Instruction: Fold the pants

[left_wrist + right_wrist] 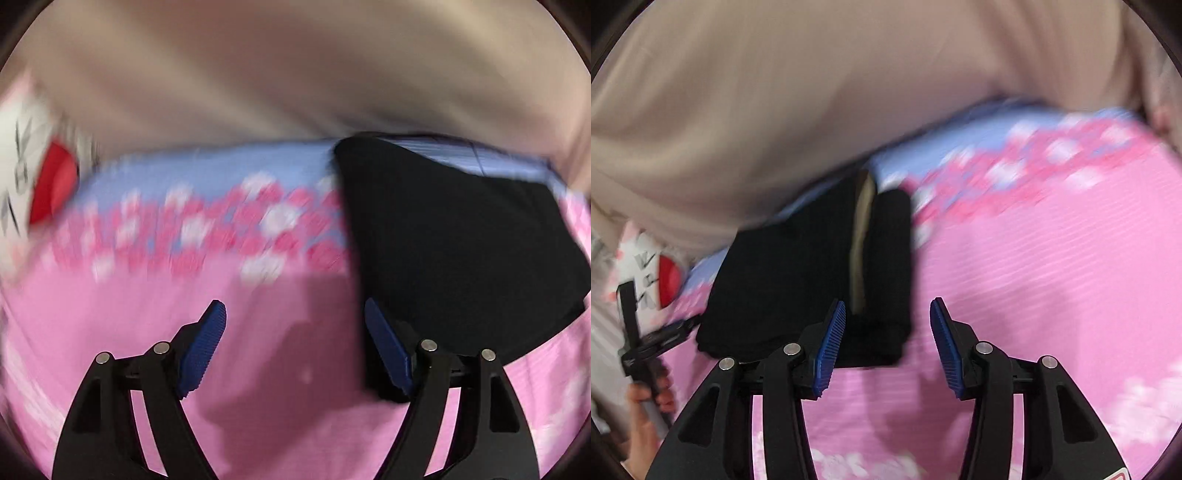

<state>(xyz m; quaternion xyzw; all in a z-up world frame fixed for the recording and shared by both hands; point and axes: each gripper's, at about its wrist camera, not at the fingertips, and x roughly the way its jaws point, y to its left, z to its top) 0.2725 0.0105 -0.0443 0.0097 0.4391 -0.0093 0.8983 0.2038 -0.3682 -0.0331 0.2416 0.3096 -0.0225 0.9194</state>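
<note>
Right wrist view: folded black pants (812, 273) on pink bedsheet (1052, 266).

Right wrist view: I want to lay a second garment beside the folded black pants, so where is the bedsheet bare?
Bare pink bedsheet runs right of the black pants, out past the open right gripper. Left of the pants is crowded: the left gripper and the person's hand. Behind them, beige fabric closes the far edge.

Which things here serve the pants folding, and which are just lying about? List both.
Job:
black pants, folded
left gripper, jaws open
right gripper, jaws open

Lying about:
pink floral bedsheet
beige curtain
white and red item
</note>
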